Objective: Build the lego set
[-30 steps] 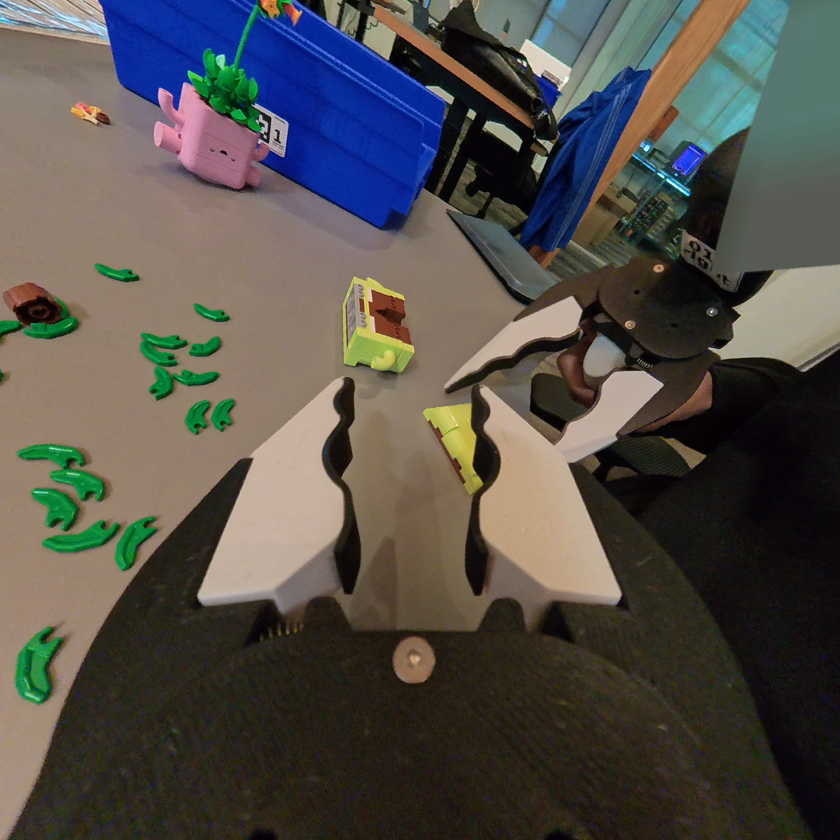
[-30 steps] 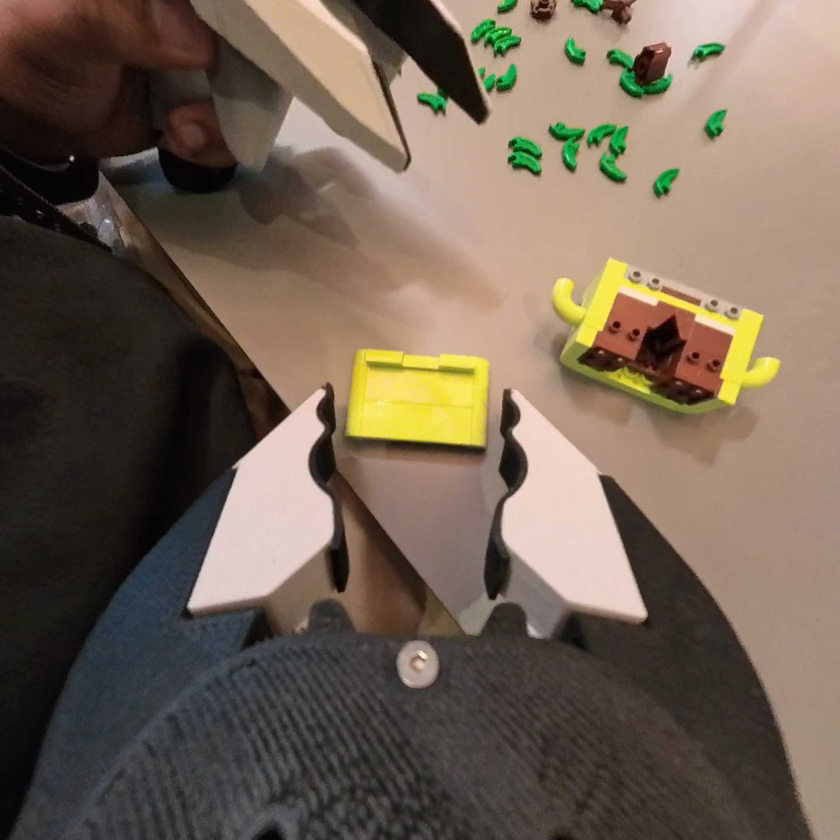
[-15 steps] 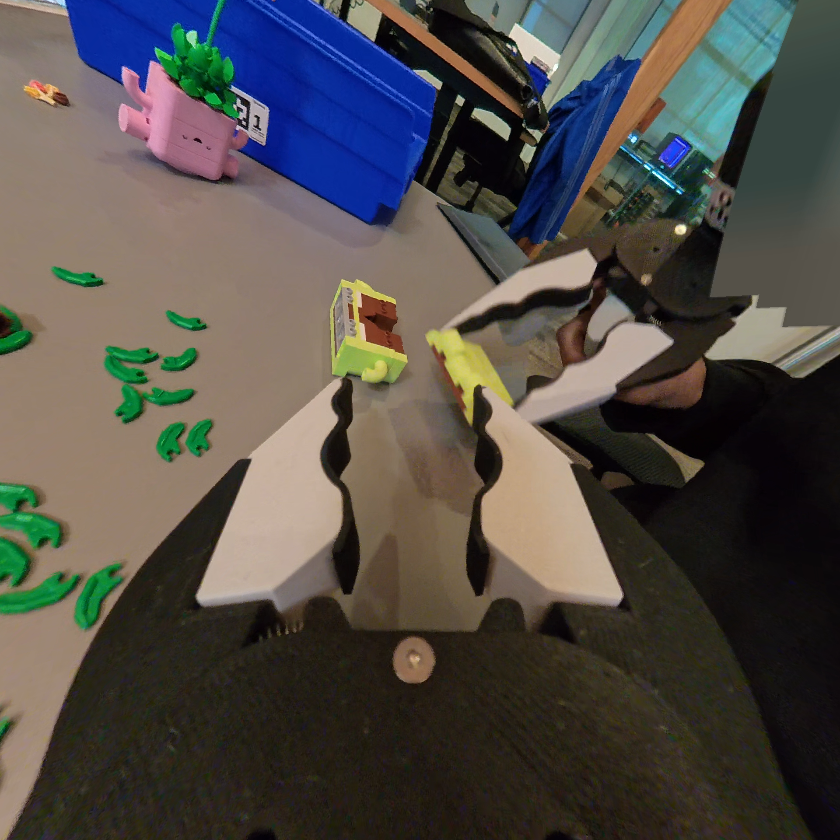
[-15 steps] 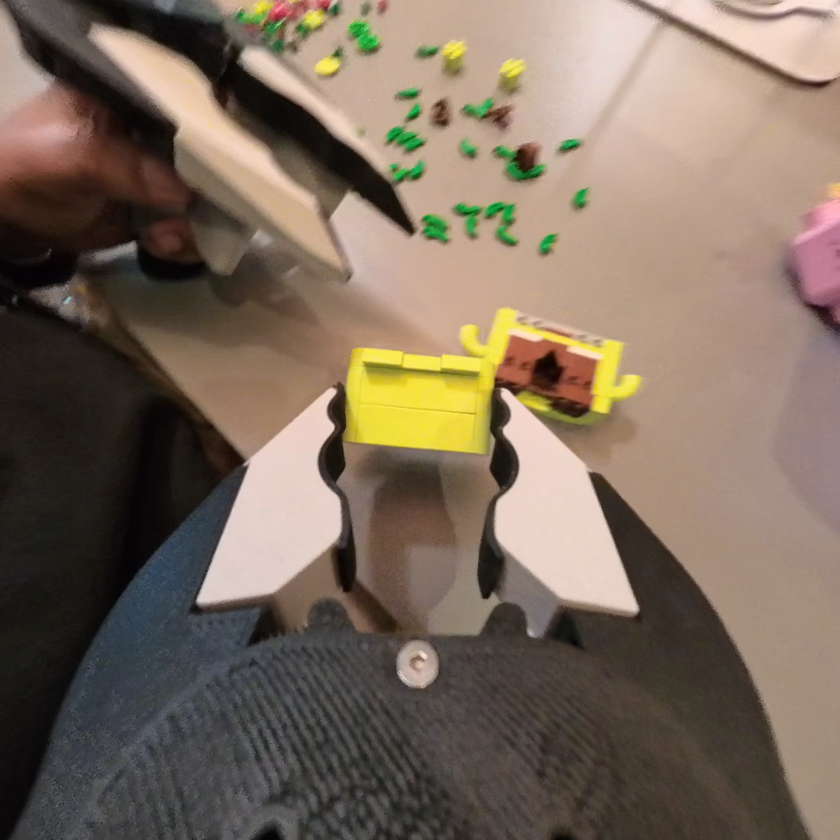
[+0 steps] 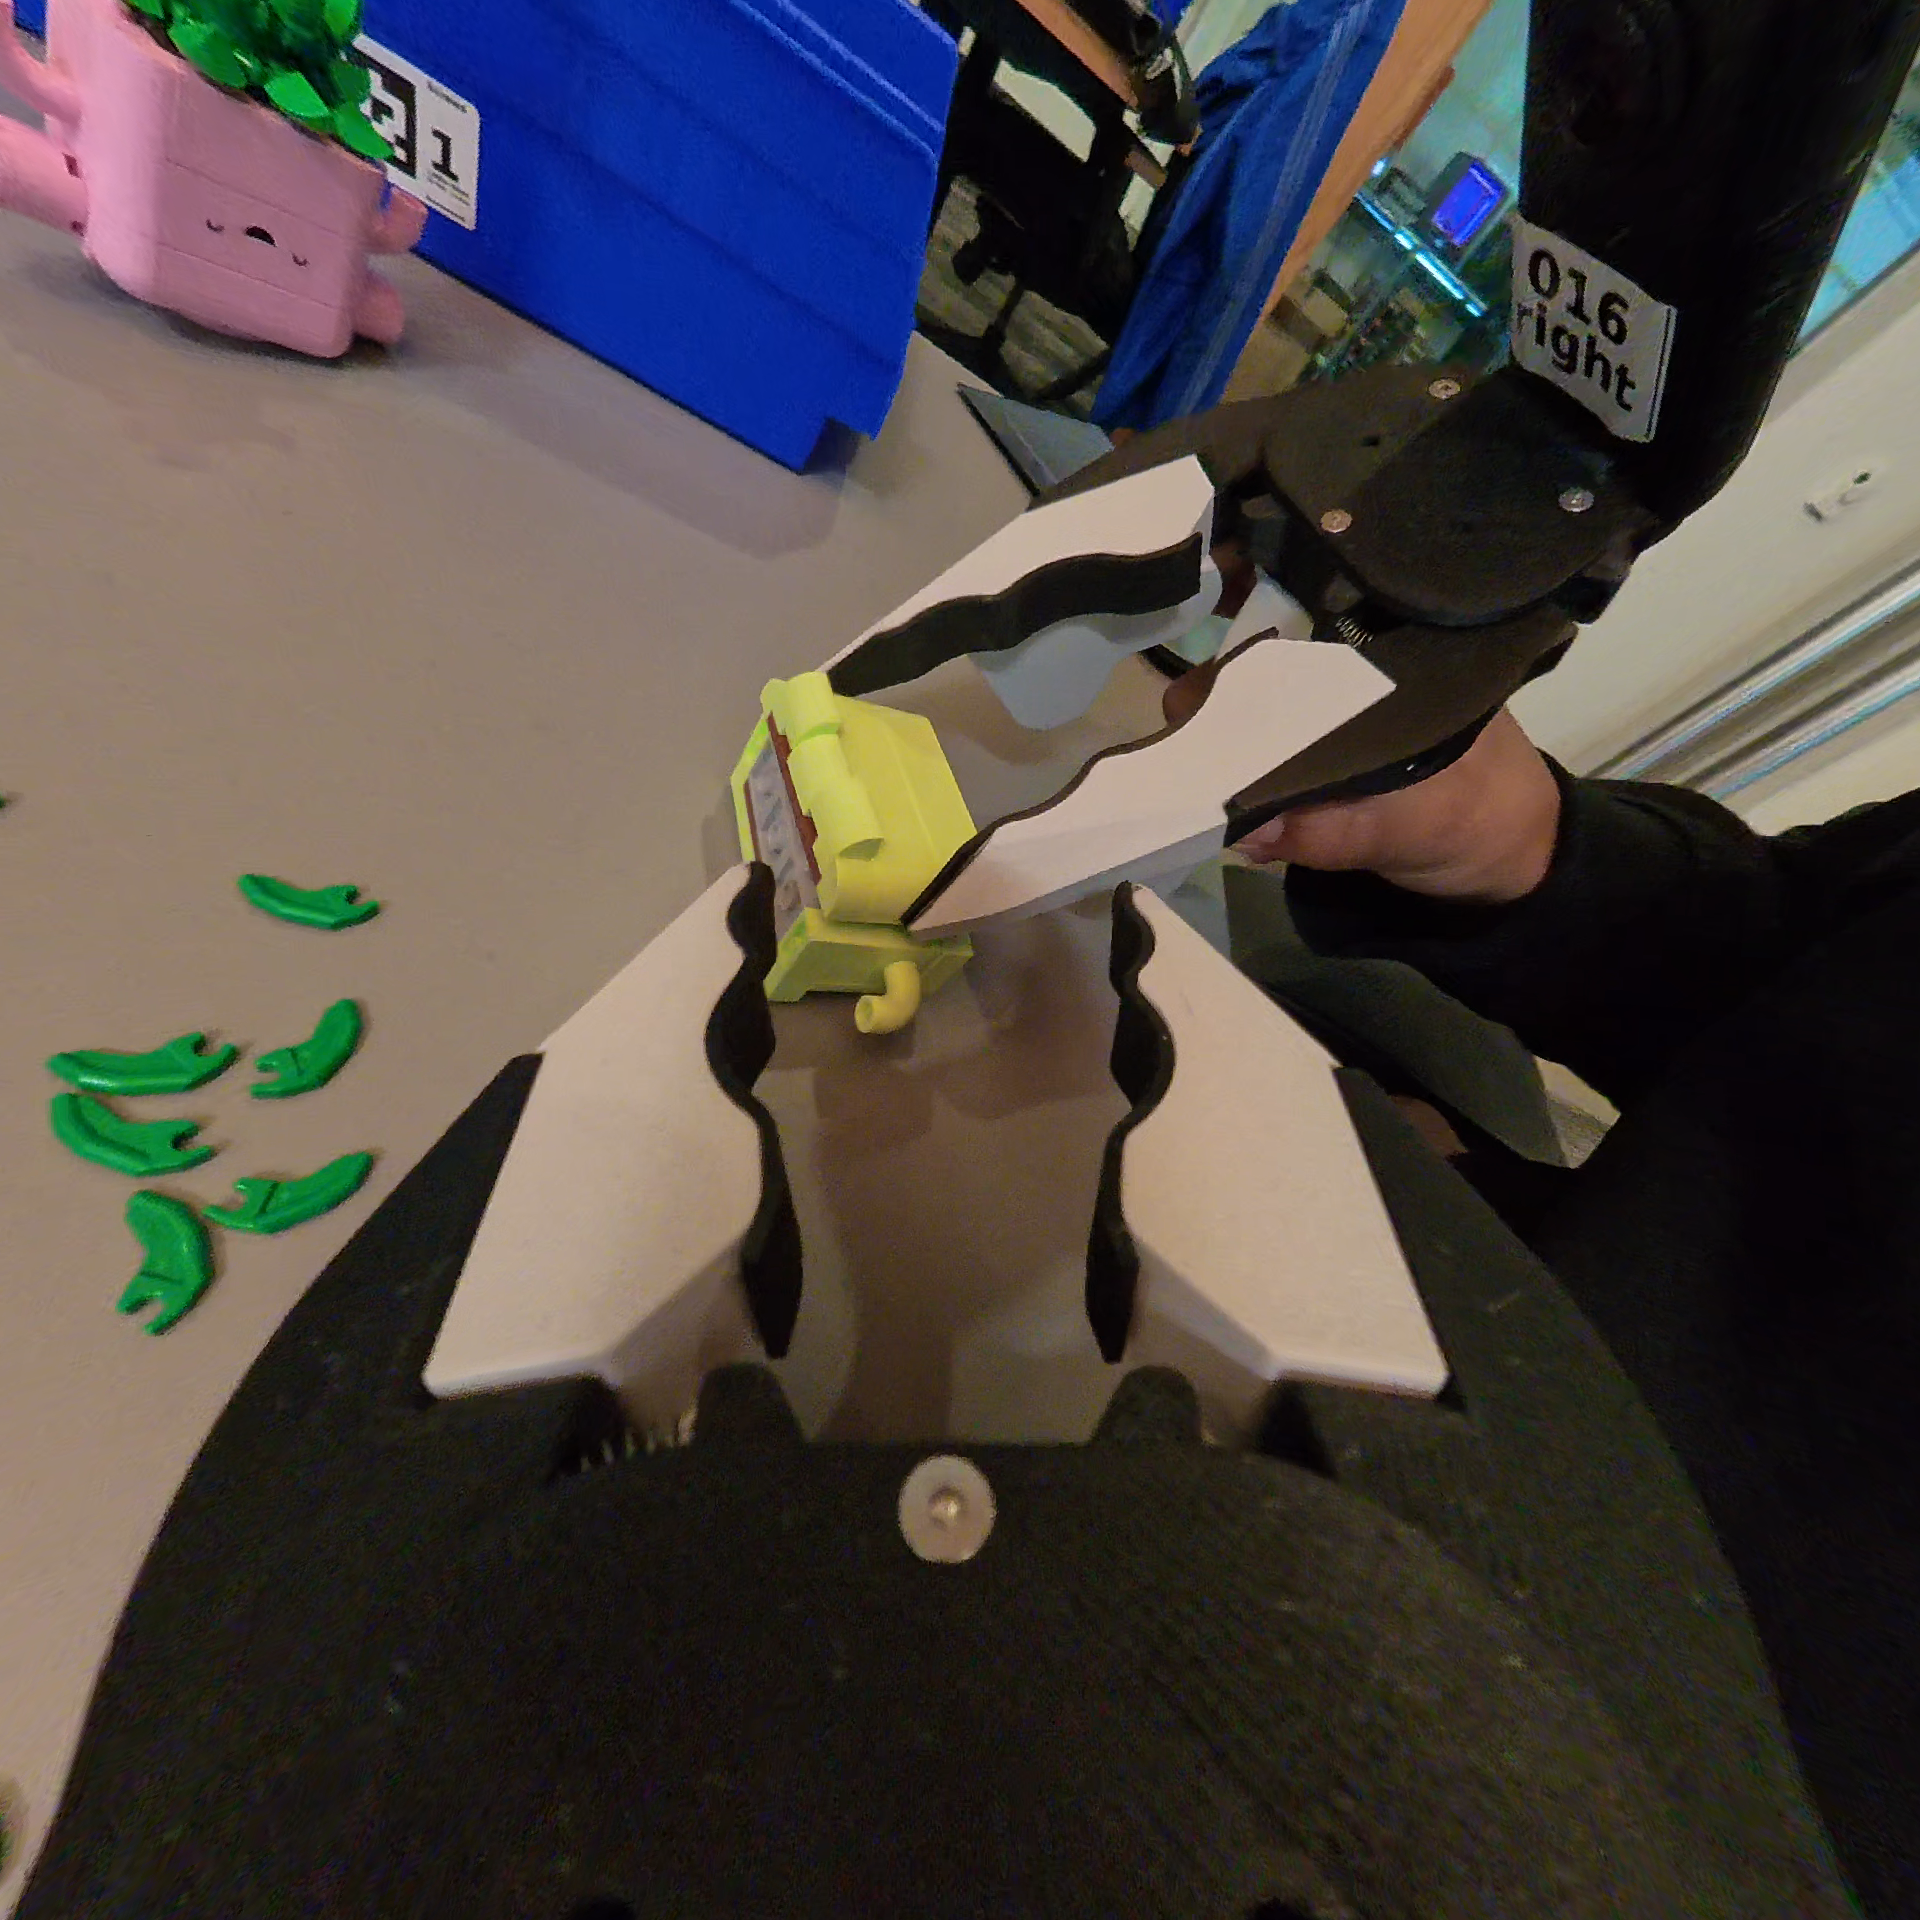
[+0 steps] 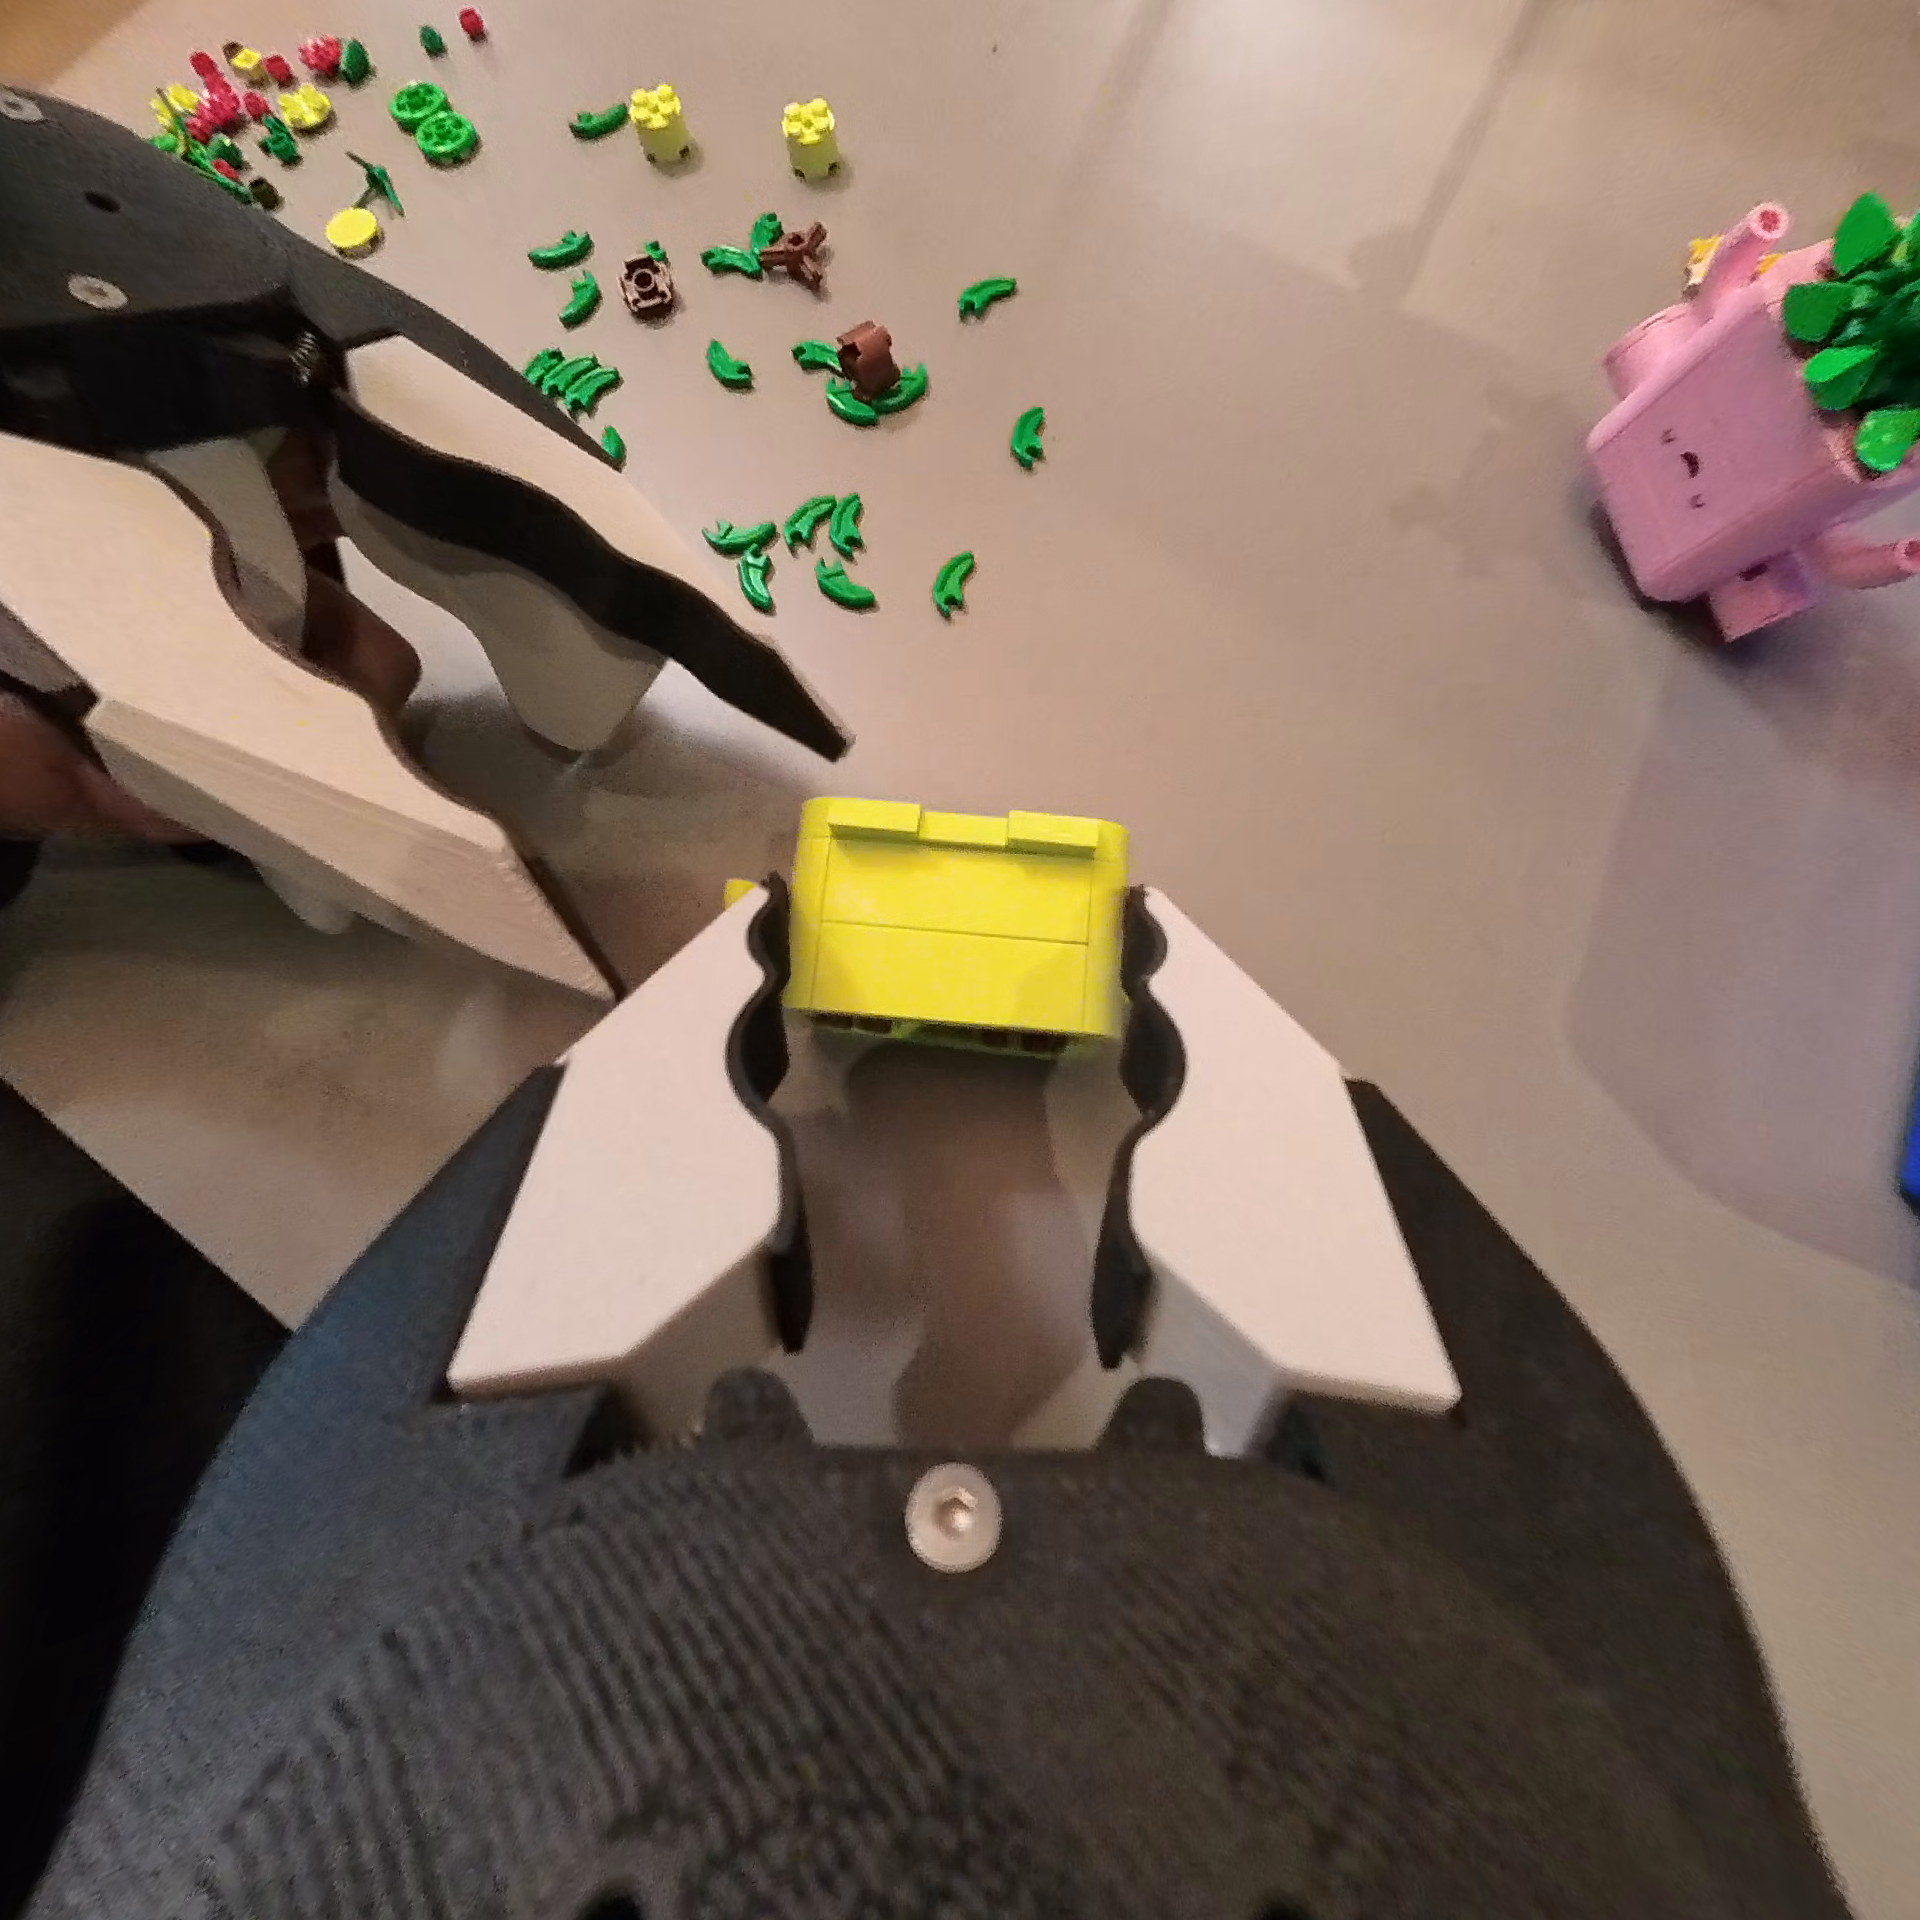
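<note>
Table [image 5: 436,582]: grey; green leaf pieces [image 5: 197,1132] lie loose on it, well apart from the work; a finished pink pot [image 5: 218,208] stands far back.
Left gripper [image 5: 940,914]: released, fingers spread, nothing between them, just beside the base; a second ago it looked down on the lid alone.
Right gripper [image 6: 951,935]: clenched on the yellow lid [image 6: 956,925] by its two short ends; before, the lid lay flat on the table.
Yellow base [image 5: 862,956]: on the table, directly under the lid; whether they touch I cannot tell.
Handling: I'd say light, stiff, slick plastic; grip the flat sides, since built layers may pop apart.
</note>
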{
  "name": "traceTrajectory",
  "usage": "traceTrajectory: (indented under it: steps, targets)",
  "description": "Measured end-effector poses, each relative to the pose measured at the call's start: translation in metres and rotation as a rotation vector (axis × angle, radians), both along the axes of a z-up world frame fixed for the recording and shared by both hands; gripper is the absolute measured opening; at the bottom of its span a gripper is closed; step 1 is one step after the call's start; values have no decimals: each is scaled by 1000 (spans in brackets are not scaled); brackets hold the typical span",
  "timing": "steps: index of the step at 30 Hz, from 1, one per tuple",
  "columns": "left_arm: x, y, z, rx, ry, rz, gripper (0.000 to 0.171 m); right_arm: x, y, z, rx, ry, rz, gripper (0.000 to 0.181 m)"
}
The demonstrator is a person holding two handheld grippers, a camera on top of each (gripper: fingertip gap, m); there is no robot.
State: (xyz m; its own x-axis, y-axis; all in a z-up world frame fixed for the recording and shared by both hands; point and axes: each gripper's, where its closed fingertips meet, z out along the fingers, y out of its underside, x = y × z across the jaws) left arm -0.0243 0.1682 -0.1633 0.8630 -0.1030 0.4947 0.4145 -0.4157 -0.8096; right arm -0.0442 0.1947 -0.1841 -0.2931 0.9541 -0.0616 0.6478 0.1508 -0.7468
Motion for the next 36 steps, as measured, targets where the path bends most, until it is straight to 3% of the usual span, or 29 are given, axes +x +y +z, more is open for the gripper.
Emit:
traceTrajectory:
  steps: [4,15,22,36]
  targets:
    - [-1,0,-2,-16,33,21,63,0,1,-1,27,-21,-7,64]
    - [-5,1,-5,-30,-52,17,59,0,5,12,51,-8,-11,68]
    - [-2,0,-13,-80,-122,-7,44,1,2,-1,58,-94,8,63]
    - [1,0,-14,-83,-170,-39,46,0,-1,-1,80,-117,45,63]
